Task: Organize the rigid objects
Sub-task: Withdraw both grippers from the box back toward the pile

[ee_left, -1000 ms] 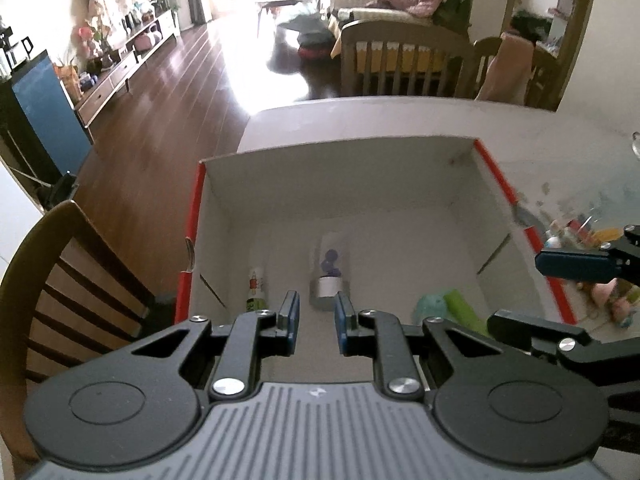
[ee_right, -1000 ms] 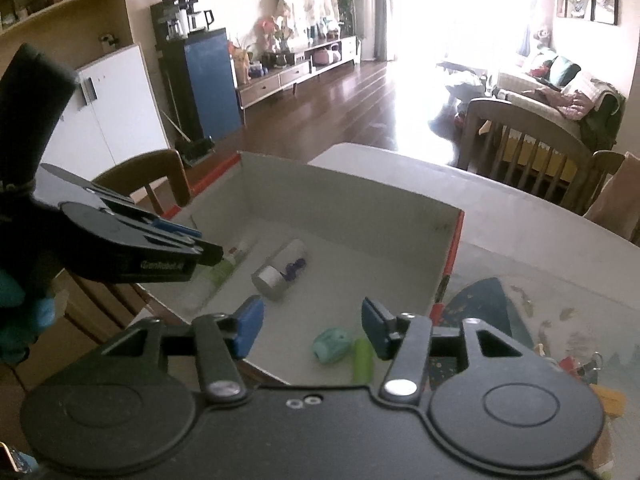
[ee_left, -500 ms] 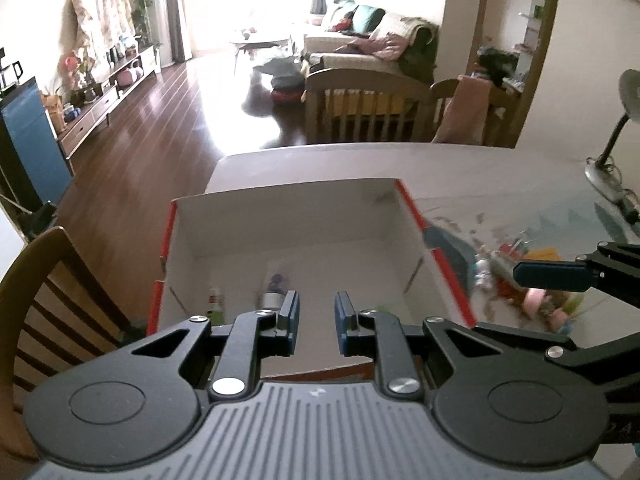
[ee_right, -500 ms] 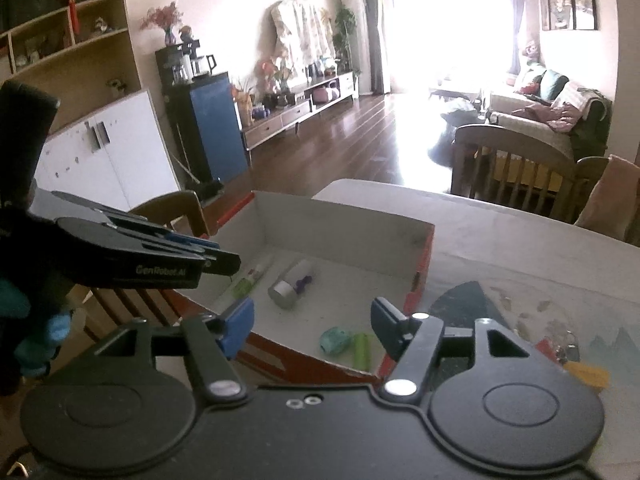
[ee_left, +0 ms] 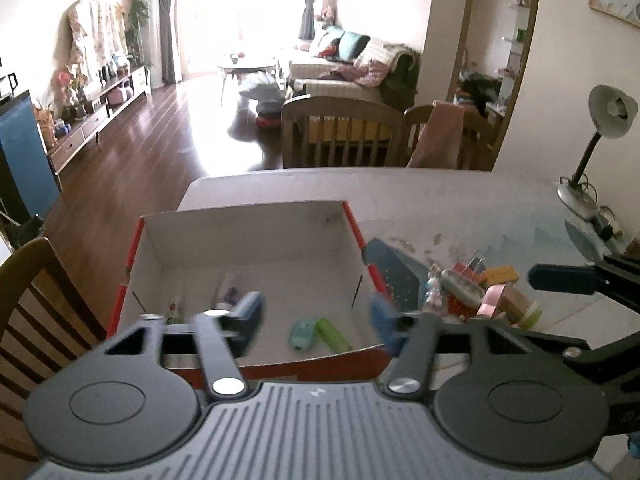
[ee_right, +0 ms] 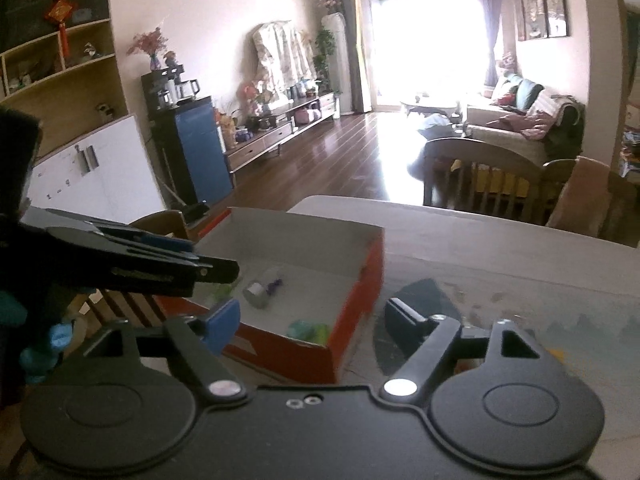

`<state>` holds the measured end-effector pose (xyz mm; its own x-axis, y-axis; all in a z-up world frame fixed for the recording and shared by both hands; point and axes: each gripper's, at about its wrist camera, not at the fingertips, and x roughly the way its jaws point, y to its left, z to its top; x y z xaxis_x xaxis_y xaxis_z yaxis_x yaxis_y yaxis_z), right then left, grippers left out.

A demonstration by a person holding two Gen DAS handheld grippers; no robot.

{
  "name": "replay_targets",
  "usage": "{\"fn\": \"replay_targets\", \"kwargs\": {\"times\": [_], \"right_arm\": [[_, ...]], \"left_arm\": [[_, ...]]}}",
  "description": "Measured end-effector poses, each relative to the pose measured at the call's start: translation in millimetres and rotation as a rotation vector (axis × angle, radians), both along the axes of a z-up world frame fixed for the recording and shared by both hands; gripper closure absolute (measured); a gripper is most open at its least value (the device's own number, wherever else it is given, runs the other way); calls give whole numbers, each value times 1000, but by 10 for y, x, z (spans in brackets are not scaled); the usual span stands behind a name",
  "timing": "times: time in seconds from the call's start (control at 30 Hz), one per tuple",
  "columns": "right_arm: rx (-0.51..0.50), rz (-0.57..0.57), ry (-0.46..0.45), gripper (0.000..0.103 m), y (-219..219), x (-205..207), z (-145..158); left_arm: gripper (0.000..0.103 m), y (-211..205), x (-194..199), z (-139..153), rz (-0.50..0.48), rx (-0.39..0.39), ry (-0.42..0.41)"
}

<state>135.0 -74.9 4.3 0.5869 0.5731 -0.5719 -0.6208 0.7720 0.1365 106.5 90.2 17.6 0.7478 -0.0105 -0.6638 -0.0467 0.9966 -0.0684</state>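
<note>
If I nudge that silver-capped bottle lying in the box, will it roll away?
Probably. The bottle looks cylindrical and lies on its side on the box floor, so a sideways push should roll it. The walls would likely stop it. It looks stiff and light, possibly slick.

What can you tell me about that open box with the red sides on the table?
The box is a shallow, lidless carton that looks like cardboard, red-orange outside and plain white inside. It sits flat near the table's corner, beside a wooden chair. Lying loose on its floor are a teal item, a green stick-shaped item, a small white bottle with a silver cap and a thin tube. Neither gripper touches it; both hover open at its near side.
</note>
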Motion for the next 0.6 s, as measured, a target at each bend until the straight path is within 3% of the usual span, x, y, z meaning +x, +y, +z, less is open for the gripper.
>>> {"fn": "replay_targets", "kwargs": {"times": [0.23, 0.37, 0.6], "right_arm": [[8, -68, -4, 14, -438, -8, -48], [-3, -112, -22, 7, -678, 13, -94], [-30, -162, -10, 4, -1058, 106, -215]], "left_arm": [[33, -245, 22, -32, -8, 12, -17], [23, -382, 70, -52, -20, -4, -26], [19, -683, 222, -164, -55, -43, -15]]}}
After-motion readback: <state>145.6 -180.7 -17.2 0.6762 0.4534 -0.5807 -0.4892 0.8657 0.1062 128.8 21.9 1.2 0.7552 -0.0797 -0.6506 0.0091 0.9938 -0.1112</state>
